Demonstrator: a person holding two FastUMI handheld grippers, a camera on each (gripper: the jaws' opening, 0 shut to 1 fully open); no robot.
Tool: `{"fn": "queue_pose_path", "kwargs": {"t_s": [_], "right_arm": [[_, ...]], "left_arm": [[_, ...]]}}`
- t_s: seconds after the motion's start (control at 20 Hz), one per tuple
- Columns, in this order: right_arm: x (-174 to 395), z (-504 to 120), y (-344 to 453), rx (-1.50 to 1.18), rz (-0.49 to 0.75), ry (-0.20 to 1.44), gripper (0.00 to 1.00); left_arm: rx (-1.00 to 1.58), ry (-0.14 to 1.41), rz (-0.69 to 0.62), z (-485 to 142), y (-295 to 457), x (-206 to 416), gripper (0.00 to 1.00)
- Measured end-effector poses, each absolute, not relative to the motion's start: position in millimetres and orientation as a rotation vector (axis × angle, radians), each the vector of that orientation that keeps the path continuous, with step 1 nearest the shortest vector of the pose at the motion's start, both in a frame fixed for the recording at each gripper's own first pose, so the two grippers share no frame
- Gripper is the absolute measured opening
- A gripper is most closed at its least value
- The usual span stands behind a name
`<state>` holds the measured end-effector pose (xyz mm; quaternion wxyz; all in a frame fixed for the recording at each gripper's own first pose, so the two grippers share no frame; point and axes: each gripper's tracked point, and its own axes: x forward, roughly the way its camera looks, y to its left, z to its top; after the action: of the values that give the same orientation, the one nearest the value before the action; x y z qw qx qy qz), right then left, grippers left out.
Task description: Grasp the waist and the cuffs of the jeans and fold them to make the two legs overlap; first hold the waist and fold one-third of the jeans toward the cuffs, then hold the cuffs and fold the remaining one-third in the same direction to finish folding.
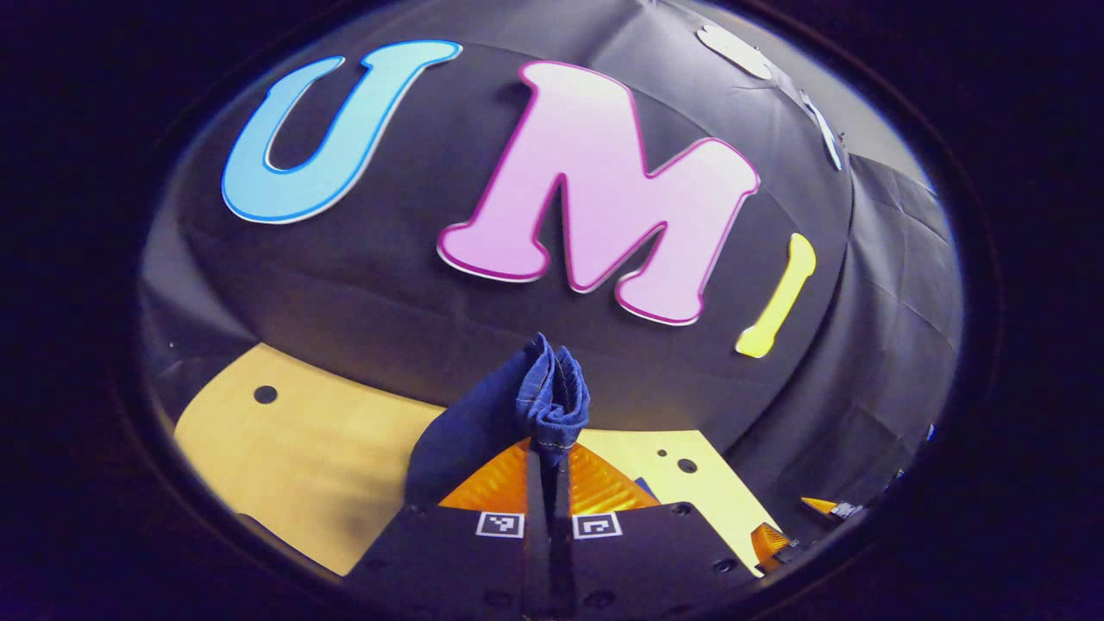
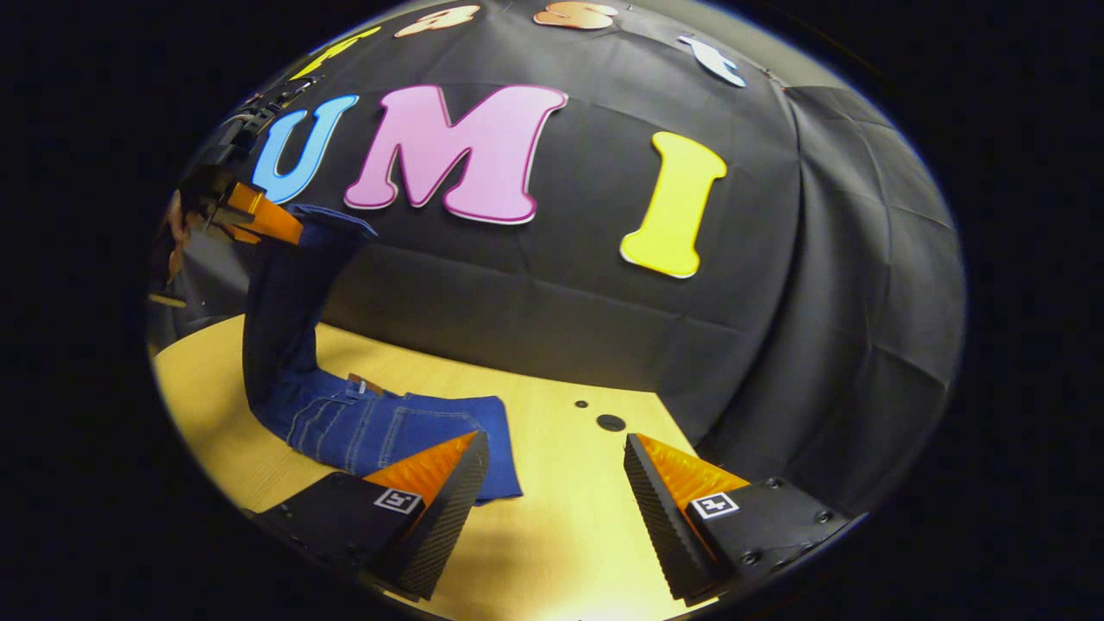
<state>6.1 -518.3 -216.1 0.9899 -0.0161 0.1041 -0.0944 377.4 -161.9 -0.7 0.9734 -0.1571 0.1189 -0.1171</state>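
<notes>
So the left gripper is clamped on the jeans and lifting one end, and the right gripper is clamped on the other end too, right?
Not quite: the right gripper is open and holds nothing, as the right gripper view shows. The left gripper is clamped on the jeans, lifting one end.

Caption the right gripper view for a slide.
Open right gripper over the table; left gripper lifts one end of the jeans.

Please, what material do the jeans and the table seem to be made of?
Jeans: blue denim, matte, with lighter stitched seams and soft folds where the left gripper pinches them. Table: looks like pale wood or wood laminate, smooth, faint grain, slight sheen.
</notes>
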Motion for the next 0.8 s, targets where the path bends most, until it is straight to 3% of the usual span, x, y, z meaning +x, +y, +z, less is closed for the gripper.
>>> {"fn": "queue_pose_path", "kwargs": {"t_s": [0.2,0.5,0.6,0.65,0.7,0.8], "right_arm": [[-21,-230,-555,0.035,-0.251,0.263,0.96],[-72,-223,-579,0.070,-0.304,0.291,0.96],[-87,-225,-580,0.070,-0.306,0.318,0.96],[-92,-224,-579,0.074,-0.306,0.325,0.96],[-98,-223,-575,0.080,-0.305,0.331,0.96],[-103,-219,-567,0.092,-0.291,0.340,0.96]], "left_arm": [[-0.365,0.354,-0.359,-85,-257,396,0.06],[-0.518,0.453,-0.248,-136,-279,401,0.07],[-0.499,0.513,-0.274,-147,-289,398,0.15],[-0.480,0.546,-0.303,-148,-295,394,0.34],[-0.473,0.579,-0.353,-147,-307,383,0.43],[-0.440,0.611,-0.406,-144,-316,366,0.95]]}}
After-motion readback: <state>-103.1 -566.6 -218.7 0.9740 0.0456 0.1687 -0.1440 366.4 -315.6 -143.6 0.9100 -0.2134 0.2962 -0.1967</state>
